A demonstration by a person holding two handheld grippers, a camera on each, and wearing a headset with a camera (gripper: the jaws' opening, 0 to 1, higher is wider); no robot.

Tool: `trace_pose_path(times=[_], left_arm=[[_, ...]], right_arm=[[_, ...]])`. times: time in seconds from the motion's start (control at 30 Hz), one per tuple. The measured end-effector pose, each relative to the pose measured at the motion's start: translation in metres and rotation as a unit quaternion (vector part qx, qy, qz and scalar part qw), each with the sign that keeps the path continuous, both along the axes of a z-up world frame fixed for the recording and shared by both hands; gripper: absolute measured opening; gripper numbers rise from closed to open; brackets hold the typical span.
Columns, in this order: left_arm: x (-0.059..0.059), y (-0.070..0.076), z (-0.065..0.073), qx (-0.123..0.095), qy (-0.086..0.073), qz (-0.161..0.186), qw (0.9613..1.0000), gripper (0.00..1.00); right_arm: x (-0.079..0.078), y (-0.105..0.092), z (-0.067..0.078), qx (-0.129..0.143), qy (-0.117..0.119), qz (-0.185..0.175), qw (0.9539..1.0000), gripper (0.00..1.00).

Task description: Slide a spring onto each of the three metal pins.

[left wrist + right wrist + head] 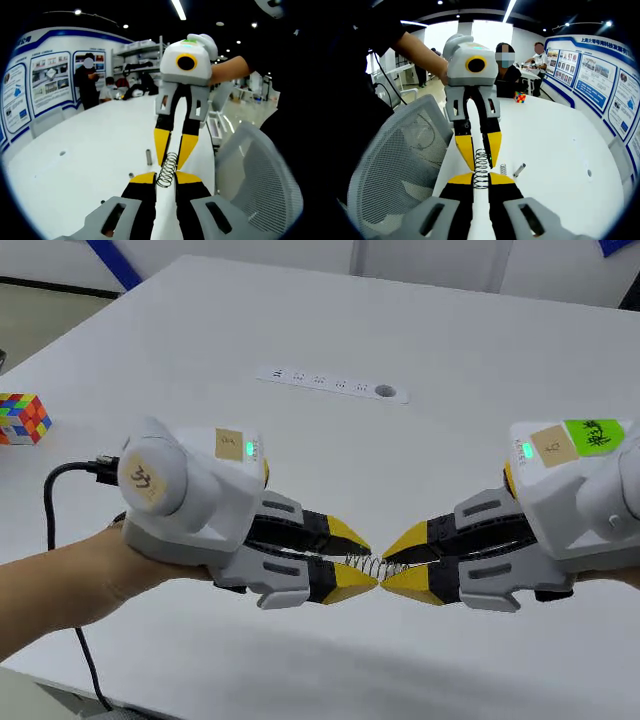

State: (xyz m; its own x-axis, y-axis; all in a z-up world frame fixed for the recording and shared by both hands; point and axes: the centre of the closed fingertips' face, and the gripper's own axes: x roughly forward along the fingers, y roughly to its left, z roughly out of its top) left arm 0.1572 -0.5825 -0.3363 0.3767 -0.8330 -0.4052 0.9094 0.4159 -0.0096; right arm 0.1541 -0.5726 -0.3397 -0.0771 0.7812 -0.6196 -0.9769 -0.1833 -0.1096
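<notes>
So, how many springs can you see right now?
2. One thin coiled metal spring is gripped between the left tongs and right tongs; a second small spring sits on the white table beside a short metal pin. More may be hidden.

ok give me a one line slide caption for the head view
Tip to tip above the white table, the left gripper and right gripper hold one spring between them.

Silvery coil spring [377,562], held level between left tool [368,562] and right tool [388,567], second spring [503,169] beside metal pin [519,170] on table [560,150]
</notes>
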Motion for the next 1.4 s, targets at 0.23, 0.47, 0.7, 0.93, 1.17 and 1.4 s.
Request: trace_pose_path(times=[0.23, 0.47, 0.7, 0.93, 1.17, 1.4], left_arm=[[-0.002, -0.002, -0.004, 0.017, -0.020, -0.012, 0.9996, 0.11], [-0.005, -0.005, -0.007, 0.024, -0.038, -0.029, 0.9986, 0.10], [-0.007, -0.004, -0.002, 0.016, -0.041, -0.029, 0.9986, 0.10], [-0.006, -0.004, 0.000, 0.008, -0.041, -0.027, 0.9987, 0.10], [-0.007, -0.006, -0.002, 0.009, -0.043, -0.033, 0.9985, 0.10], [-0.005, -0.006, -0.004, 0.026, -0.051, -0.036, 0.9977, 0.10]], right_arm=[[-0.002, -0.002, -0.001, -0.006, -0.006, 0.004, 1.0000, 0.11], [-0.006, -0.006, -0.003, -0.011, 0.010, 0.007, 0.9999, 0.12], [-0.002, -0.011, -0.008, -0.019, 0.008, 0.007, 0.9998, 0.18], [-0.003, -0.011, -0.005, 0.003, 0.016, 0.007, 0.9998, 0.12], [-0.004, -0.012, 0.003, 0.015, 0.030, 0.009, 0.9994, 0.11], [-0.009, -0.005, 0.020, 0.051, 0.052, 0.009, 0.9973, 0.11]])
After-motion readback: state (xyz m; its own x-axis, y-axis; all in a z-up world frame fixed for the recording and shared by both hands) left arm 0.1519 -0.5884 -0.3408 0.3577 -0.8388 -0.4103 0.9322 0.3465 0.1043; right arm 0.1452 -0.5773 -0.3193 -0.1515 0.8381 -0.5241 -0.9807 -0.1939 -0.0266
